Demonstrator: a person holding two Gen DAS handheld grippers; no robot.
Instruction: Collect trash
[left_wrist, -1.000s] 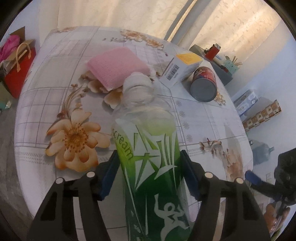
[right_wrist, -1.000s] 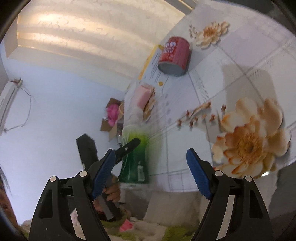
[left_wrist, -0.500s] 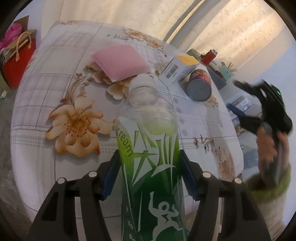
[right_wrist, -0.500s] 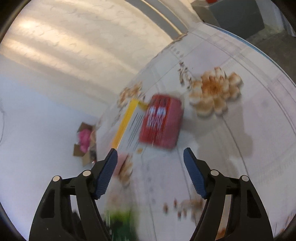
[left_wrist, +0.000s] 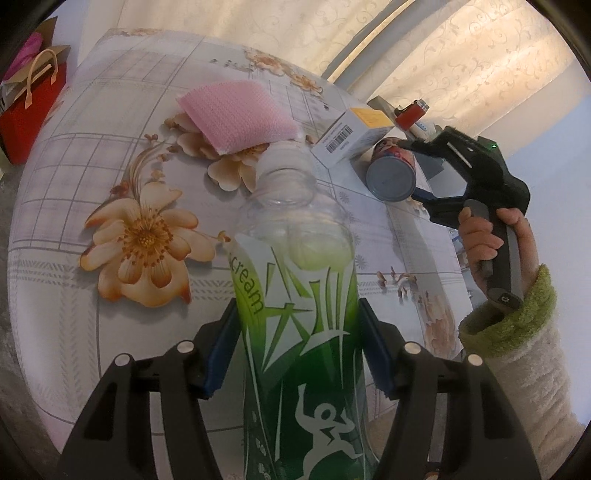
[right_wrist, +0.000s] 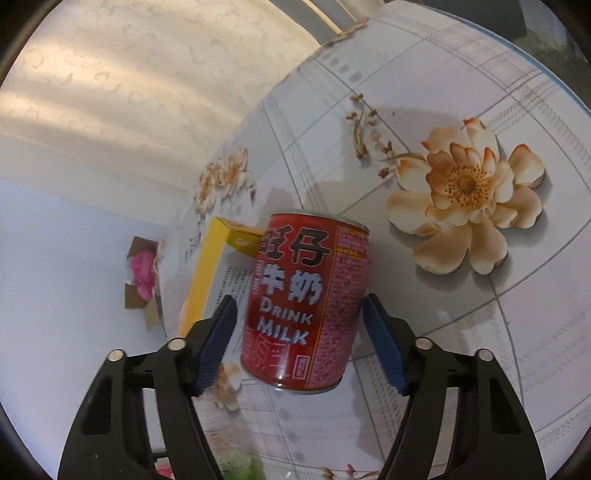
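An uncapped plastic bottle (left_wrist: 295, 295) with a green label fills the left wrist view, and my left gripper (left_wrist: 295, 343) is shut on its body, holding it above the floral table (left_wrist: 74, 184). A red milk can (right_wrist: 306, 302) lies on its side on the table. My right gripper (right_wrist: 299, 332) straddles the can, its jaws closing, with a thin gap still showing at each blue pad. From the left wrist view, the can (left_wrist: 391, 177) sits at the far right with the right gripper (left_wrist: 410, 168) around it, held by a hand in a green-cuffed sleeve.
A white and yellow carton (left_wrist: 351, 136) lies just behind the can, touching or nearly touching it. A pink cloth (left_wrist: 236, 114) rests further left on the table. A red paper bag (left_wrist: 29, 107) stands on the floor beyond the table's left edge.
The right gripper swung from the table's near edge across to the red can and now straddles it, jaws narrower. The left gripper kept the bottle almost still.
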